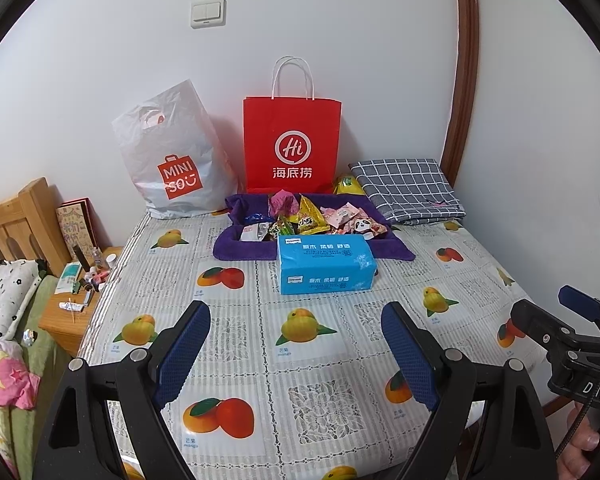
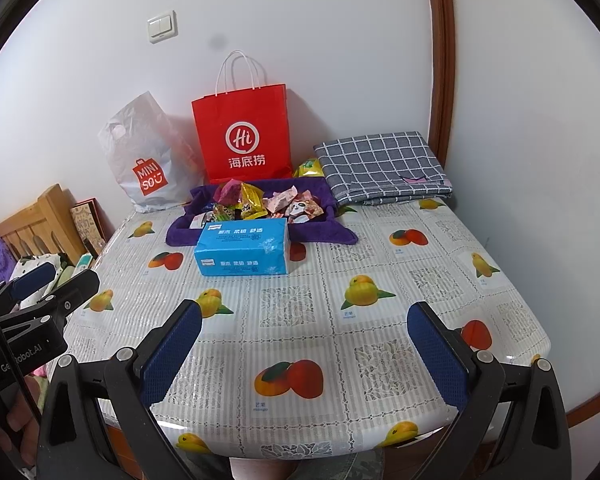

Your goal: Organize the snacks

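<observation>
Both claws [image 1: 296, 352] [image 2: 304, 354] wide open, empty | tissue pack [image 1: 326, 264] fronts snacks [image 1: 312, 218] | bags [image 1: 292, 144] behind

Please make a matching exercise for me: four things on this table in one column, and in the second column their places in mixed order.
Things:
1. red paper bag
2. blue tissue pack
3. checked cloth
4. white plastic bag

Places:
A. folded at the far right corner
B. leaning on the wall at the far left
C. upright against the wall, behind the purple tray of snacks
D. in front of the purple tray, nearest the grippers

Pairs: 1-C, 2-D, 3-A, 4-B
</observation>
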`<act>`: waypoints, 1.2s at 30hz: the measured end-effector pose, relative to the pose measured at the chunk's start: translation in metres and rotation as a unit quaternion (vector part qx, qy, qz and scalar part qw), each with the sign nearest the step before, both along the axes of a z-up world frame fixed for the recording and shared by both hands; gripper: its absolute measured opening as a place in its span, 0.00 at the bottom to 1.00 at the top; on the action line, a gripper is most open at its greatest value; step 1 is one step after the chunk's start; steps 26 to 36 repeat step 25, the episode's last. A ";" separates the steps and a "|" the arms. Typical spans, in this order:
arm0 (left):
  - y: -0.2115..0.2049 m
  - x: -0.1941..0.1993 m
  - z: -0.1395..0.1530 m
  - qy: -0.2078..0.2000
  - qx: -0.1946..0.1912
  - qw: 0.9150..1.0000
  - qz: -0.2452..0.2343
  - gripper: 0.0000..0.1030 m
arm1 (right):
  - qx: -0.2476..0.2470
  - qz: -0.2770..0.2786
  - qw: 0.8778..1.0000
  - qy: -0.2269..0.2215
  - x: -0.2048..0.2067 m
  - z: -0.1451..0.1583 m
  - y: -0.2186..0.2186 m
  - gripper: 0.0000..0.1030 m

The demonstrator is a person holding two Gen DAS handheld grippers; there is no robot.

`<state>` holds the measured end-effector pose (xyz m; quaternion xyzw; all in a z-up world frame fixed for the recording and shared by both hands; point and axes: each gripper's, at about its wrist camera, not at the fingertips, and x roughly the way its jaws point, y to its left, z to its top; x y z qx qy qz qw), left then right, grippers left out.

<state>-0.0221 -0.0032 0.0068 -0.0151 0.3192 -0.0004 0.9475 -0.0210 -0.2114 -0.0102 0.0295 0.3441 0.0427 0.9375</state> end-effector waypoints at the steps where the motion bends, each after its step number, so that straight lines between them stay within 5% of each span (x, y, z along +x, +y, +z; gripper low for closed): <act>1: 0.000 0.000 0.000 0.000 0.000 1.000 -0.001 0.84 | 0.000 0.000 1.000 -0.001 0.000 0.000 0.000 0.98; 36: -0.001 -0.003 0.002 -0.006 -0.001 1.000 -0.002 0.84 | 0.001 0.004 1.000 -0.007 -0.004 0.004 0.006 0.98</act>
